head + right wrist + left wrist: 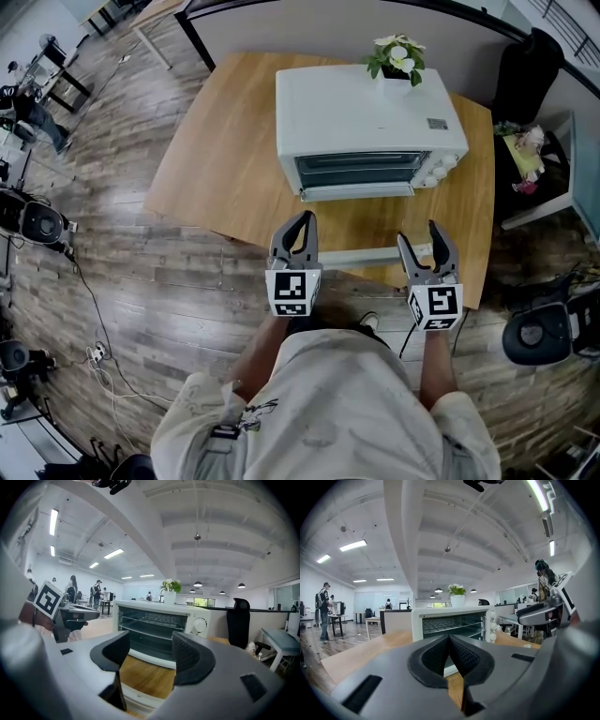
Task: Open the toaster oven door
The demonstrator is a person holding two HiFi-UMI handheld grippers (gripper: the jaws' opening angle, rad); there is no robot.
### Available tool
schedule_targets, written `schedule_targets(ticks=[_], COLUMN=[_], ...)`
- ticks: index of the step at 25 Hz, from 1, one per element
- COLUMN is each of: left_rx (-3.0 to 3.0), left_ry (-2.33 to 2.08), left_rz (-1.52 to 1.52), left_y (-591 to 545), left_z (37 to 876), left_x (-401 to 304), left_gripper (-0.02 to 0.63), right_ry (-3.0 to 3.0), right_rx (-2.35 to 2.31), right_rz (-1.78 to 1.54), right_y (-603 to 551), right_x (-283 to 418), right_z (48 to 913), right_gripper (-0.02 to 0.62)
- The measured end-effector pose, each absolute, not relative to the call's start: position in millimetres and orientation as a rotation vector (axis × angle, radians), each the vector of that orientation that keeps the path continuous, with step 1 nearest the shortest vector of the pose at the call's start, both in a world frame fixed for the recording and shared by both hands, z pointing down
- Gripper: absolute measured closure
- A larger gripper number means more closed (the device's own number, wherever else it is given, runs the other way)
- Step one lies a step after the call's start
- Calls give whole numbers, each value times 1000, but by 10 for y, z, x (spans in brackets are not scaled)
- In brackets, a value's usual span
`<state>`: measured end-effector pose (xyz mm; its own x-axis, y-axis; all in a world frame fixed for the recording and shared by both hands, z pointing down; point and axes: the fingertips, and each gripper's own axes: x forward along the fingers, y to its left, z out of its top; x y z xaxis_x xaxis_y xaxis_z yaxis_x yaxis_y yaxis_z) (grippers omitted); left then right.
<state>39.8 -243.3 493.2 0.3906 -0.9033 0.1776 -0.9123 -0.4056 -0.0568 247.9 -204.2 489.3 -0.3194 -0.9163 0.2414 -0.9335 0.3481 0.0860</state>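
Pointing roughly level at toaster oven [366, 112]

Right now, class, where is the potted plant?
In the head view, the potted plant sits on top of the toaster oven, at its back edge, right of centre.

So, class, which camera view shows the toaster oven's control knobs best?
Right gripper view: a control knob faces the camera, large. Left gripper view shows the knobs side-on, stacked; head view shows tiny knobs from above.
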Motion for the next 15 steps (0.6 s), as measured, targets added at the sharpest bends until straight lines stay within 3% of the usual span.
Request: schedule_targets(ticks=[15], left_rx=[2596], left_ry=[-1751], left_rz=[236], left_y=[-2487], left_z=[4718], left_x=[305], left_gripper=[589], right_ry=[-2363], right_rx=[1748], right_rz=[57], right_y=[-2152], right_x=[2616], right_z=[4680], right_gripper=[339])
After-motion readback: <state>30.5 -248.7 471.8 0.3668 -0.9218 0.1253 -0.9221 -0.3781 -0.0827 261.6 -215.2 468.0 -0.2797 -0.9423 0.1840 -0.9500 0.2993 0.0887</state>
